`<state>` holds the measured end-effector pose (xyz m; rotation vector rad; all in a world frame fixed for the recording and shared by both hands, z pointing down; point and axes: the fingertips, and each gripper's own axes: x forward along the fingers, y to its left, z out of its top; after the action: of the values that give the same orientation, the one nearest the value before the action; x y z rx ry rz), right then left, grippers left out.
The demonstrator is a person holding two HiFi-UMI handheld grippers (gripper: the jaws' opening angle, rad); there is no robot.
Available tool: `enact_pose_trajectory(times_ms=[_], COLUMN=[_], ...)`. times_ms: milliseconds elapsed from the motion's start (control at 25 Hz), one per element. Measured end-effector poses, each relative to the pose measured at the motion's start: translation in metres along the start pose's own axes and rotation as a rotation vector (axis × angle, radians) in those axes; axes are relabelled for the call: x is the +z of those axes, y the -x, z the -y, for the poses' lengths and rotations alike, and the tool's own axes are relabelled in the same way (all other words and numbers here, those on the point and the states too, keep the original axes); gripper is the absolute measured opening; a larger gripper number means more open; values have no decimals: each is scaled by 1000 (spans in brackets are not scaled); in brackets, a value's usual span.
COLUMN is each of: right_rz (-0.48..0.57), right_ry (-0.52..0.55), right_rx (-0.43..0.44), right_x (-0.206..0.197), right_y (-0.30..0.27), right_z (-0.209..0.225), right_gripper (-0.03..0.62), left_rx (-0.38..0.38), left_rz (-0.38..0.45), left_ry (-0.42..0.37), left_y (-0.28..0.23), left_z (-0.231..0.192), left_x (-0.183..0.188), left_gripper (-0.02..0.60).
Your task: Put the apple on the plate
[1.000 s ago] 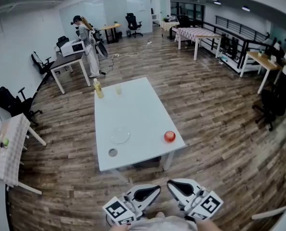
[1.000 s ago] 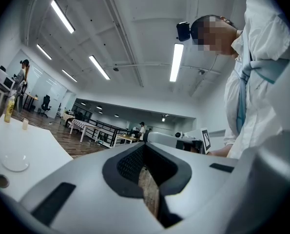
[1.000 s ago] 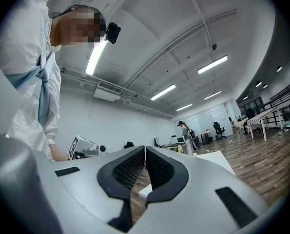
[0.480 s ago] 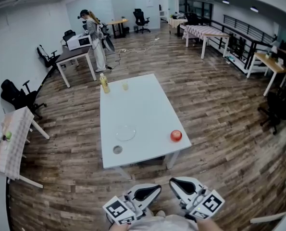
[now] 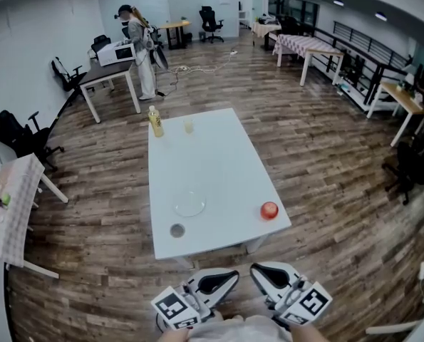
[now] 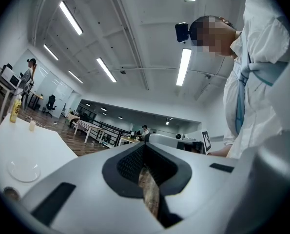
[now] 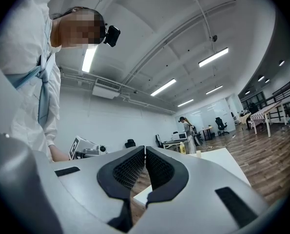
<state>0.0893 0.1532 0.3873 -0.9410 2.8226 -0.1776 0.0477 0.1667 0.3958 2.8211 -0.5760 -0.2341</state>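
Both hand-held grippers are clenched on nothing: the left hand-held gripper (image 5: 221, 283) and the right hand-held gripper (image 5: 273, 277) sit side by side, short of the near edge of the white surface (image 5: 212, 159). The apple (image 5: 269, 210) lies by the near right corner. The clear plate (image 5: 189, 204) sits apart from it, toward the near left.

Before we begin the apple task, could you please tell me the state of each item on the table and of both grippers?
plate: empty.
apple: lying on the table, off the plate.
bottle: upright.
cup: upright.
left gripper: fingers together, empty.
right gripper: fingers together, empty.
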Motion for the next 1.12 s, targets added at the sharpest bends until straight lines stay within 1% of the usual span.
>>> enact_pose_trajectory(times_ms=[160,280,440,560,680,880,1120], right_rz=[-1,-6,-2,-19,-21,-19,-23], right_ry=[2,-1,-7,-3,2,1,30], right_rx=[-12,-19,-31,-34,-29,-19,-7], right_x=[4,2,1,1,1,-1,-7], right_y=[-32,-54,-83,-103,-122,-157,-190], right_z=[11,20,31,37,40,43,37], right_gripper=[32,32,32,32,32,32,32], left_rx=[-13,-17,-27,-37,-47,-55,-93], left_rz=[20,-4,5,-9,3,4,8], left_ry=[4,13,18,23,19,8,-14], left_y=[2,6,8,12,15,31,45], left_z=[-31,-56,-84,-104,-120,-150,-169], left_x=[16,18,32,35,46,54,62], left_gripper=[2,2,2,2,2,2,2])
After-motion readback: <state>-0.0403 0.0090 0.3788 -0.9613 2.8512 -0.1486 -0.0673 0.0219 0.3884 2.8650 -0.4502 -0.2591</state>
